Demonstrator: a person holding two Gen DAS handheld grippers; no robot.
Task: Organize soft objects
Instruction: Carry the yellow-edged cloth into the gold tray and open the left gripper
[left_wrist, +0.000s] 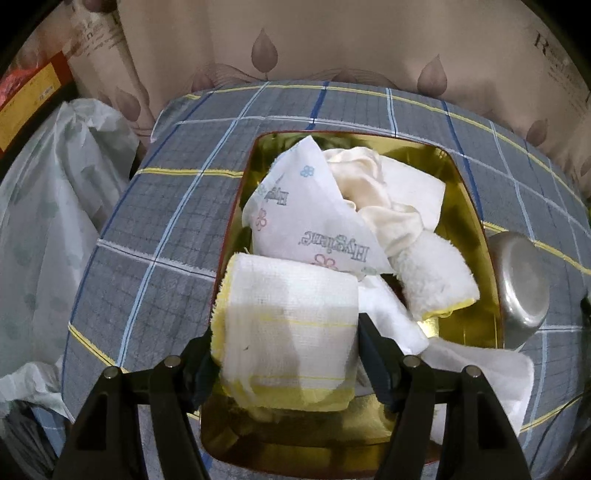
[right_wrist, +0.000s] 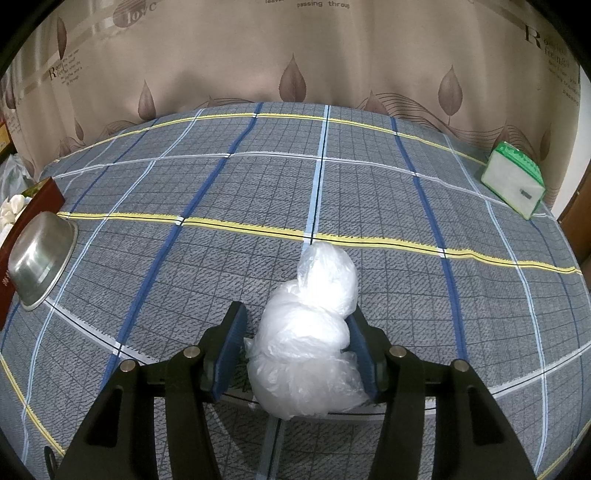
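In the left wrist view my left gripper (left_wrist: 286, 339) is shut on a folded white towel with yellow edging (left_wrist: 291, 317), held over the near end of a gold-lined box (left_wrist: 469, 221). The box holds a "Hygiene" tissue pack (left_wrist: 306, 218), a cream cloth (left_wrist: 369, 181) and a fluffy white towel (left_wrist: 432, 273). In the right wrist view my right gripper (right_wrist: 295, 332) stands around a crumpled clear plastic bag (right_wrist: 310, 339) on the plaid cloth. Its jaws are wide; the right pad touches the bag, the left pad stands apart.
An upturned steel bowl (right_wrist: 40, 258) lies beside the box's red wall (right_wrist: 40, 199); it also shows in the left wrist view (left_wrist: 521, 288). A green-edged tissue pack (right_wrist: 515, 181) sits far right. A curtain hangs behind. White bags (left_wrist: 48, 221) lie left of the table.
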